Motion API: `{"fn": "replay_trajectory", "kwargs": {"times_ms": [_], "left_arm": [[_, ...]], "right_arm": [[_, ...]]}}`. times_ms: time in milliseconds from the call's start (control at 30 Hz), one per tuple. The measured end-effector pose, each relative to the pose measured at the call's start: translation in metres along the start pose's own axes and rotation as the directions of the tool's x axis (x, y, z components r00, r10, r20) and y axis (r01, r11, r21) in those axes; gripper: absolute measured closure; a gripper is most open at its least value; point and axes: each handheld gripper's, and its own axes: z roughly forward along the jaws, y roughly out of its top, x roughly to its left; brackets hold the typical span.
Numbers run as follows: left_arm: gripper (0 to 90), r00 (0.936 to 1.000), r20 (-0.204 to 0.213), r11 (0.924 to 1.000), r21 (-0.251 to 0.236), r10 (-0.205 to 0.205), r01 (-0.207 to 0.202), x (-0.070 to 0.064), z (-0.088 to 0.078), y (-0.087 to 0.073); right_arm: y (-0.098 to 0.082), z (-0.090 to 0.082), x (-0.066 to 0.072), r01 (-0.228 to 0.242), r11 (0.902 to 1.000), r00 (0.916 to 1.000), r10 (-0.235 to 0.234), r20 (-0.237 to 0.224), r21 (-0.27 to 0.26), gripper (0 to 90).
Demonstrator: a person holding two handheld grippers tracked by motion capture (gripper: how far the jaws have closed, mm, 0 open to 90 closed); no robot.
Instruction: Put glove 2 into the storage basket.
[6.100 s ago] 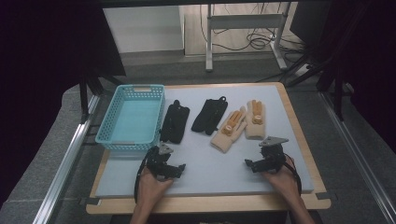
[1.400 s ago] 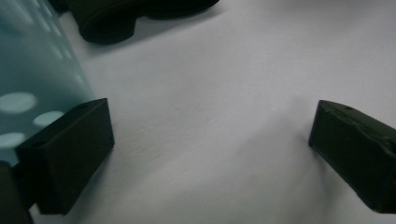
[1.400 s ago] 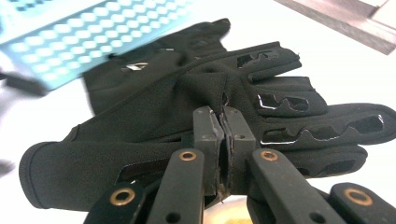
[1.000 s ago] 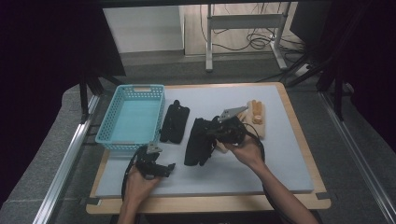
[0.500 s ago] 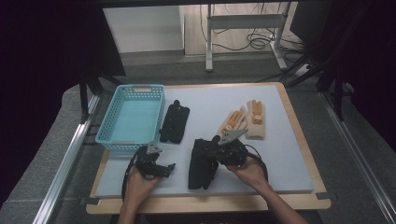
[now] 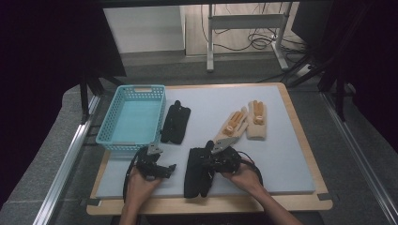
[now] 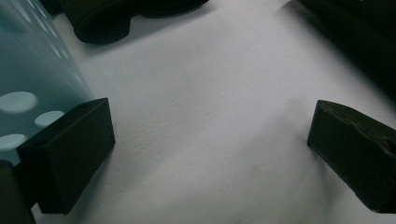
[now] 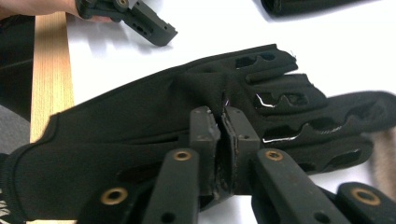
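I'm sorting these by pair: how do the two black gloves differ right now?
The near black glove lies by the table's front edge, pinched in the right gripper; the far black glove lies untouched beside the blue basket. The near one looks spread wider, the far one narrower. Both are black and lie lengthwise on the mat.

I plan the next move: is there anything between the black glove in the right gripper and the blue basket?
Yes. The left gripper rests on the mat between the black glove, pinched by the right gripper, and the blue basket. It partly blocks the straight way.
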Motion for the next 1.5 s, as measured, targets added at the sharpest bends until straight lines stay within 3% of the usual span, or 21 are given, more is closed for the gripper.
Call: {"fn": "replay_trajectory", "kwargs": {"times_ms": [200,367,500,667,900,1200,1500], "left_arm": [[1.2,1.0000,0.000,1.0000,0.000,0.000,0.000,0.000,0.000,0.000],[1.3,1.0000,-0.001,1.0000,0.003,0.006,-0.006,0.000,0.000,0.000],[1.4,1.0000,-0.001,1.0000,0.002,0.004,-0.004,0.000,0.000,0.000],[1.4,1.0000,-0.002,1.0000,0.002,0.003,-0.003,0.000,0.000,0.000],[1.5,1.0000,-0.001,1.0000,0.003,0.005,-0.005,0.000,0.000,0.000],[1.5,1.0000,-0.001,1.0000,0.002,0.004,-0.004,0.001,0.000,0.000],[1.5,1.0000,0.000,1.0000,0.000,0.002,-0.002,0.000,0.000,0.000]], "right_arm": [[0.002,-0.011,-0.010,-0.047,0.9981,0.9982,0.048,0.037,-0.040,61.4],[0.011,-0.015,-0.030,-0.084,0.9944,0.9931,0.089,0.077,-0.064,62.1],[0.022,-0.008,-0.047,-0.101,0.9928,0.9899,0.107,0.093,-0.064,69.0],[0.044,0.008,-0.065,-0.098,0.9936,0.9887,0.103,0.109,-0.057,78.4],[0.076,0.033,-0.083,-0.102,0.9935,0.9862,0.107,0.126,-0.050,79.2],[0.106,0.073,-0.100,-0.128,0.9912,0.9780,0.132,0.162,-0.035,71.6],[0.111,0.106,-0.111,-0.179,0.9837,0.9611,0.177,0.212,-0.010,61.3]]}}
